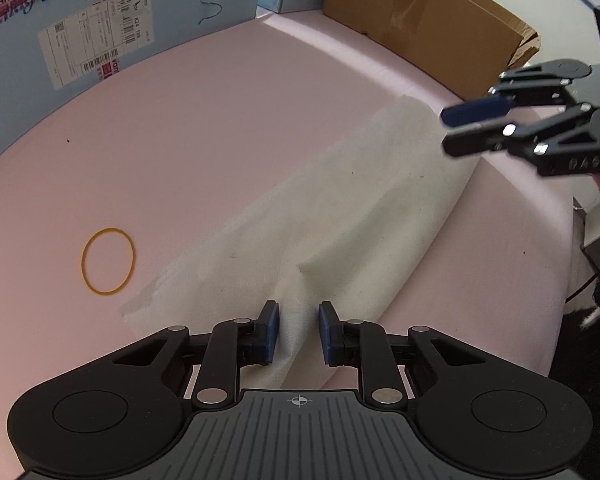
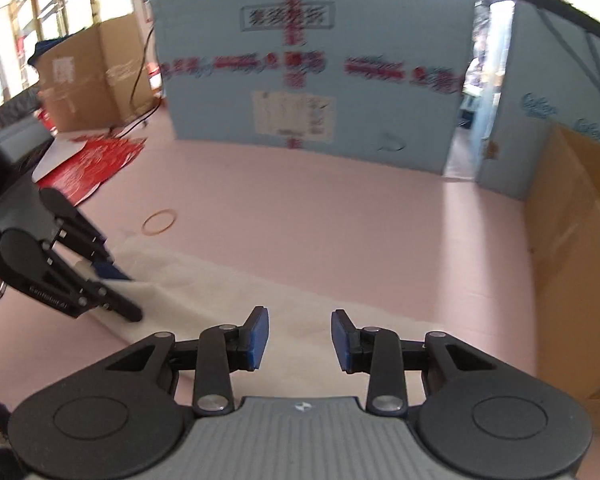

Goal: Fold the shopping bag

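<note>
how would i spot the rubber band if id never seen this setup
Start at the pink table, walled at the back by blue cardboard. A folded white bag lies across it. Beside the bag's end by the left gripper lies the rubber band: a thin tan ring lying flat, the only loop there.

The print on the blue board (image 2: 316, 76) is too blurred to read. The left gripper (image 1: 299, 330) covers the near end of the white bag (image 1: 340, 216).
</note>
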A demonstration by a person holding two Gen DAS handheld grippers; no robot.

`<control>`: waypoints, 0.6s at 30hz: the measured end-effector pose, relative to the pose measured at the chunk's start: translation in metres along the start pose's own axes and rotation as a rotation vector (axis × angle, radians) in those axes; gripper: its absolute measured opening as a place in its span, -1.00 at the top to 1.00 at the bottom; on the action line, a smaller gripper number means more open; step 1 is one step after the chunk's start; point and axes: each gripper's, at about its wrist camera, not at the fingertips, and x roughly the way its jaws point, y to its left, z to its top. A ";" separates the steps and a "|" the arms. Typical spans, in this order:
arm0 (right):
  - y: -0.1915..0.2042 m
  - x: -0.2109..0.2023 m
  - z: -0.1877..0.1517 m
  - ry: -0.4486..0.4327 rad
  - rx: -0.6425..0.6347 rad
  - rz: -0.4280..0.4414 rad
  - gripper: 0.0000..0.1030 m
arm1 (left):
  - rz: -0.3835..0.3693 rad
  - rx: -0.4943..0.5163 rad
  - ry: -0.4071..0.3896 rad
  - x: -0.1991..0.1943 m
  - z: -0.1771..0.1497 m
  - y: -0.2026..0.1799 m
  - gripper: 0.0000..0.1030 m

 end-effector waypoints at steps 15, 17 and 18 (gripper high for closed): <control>0.006 0.021 -0.024 0.050 -0.035 -0.030 0.40 | 0.342 -0.421 -0.066 -0.050 -0.069 0.035 0.18; 0.006 0.021 -0.023 0.051 -0.041 -0.031 0.40 | 0.468 -0.340 -0.086 -0.057 -0.059 0.019 0.18; 0.006 0.021 -0.023 0.052 -0.043 -0.031 0.40 | 0.485 -0.288 -0.139 -0.064 -0.051 0.007 0.18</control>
